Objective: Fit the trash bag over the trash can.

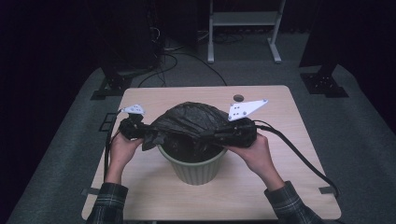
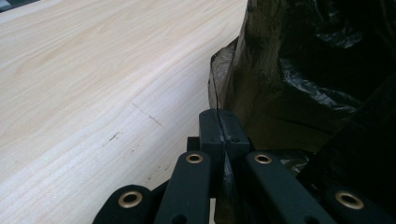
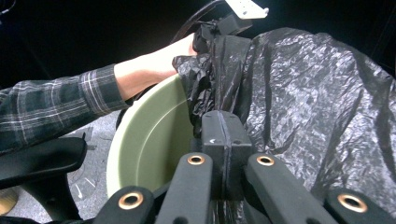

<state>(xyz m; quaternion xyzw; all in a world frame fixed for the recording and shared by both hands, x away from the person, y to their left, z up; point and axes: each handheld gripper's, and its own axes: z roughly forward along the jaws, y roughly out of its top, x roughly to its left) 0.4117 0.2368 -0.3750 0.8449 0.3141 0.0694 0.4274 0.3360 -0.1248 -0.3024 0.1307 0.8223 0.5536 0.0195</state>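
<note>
Both grippers, left gripper (image 1: pixel 140 129) and right gripper (image 1: pixel 219 135), pinch the black bag (image 1: pixel 189 119) tightly at opposite edges, above the green bin (image 1: pixel 196 170).

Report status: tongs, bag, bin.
Left tongs shut on bag. Right tongs shut on bag. Bag stretched over bin, not seated. Nothing in the way.

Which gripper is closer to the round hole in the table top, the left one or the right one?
Right. The right gripper holds the black bag over the green bin, just in front of the hole. The left gripper is across the bag, near the table's left edge.
</note>
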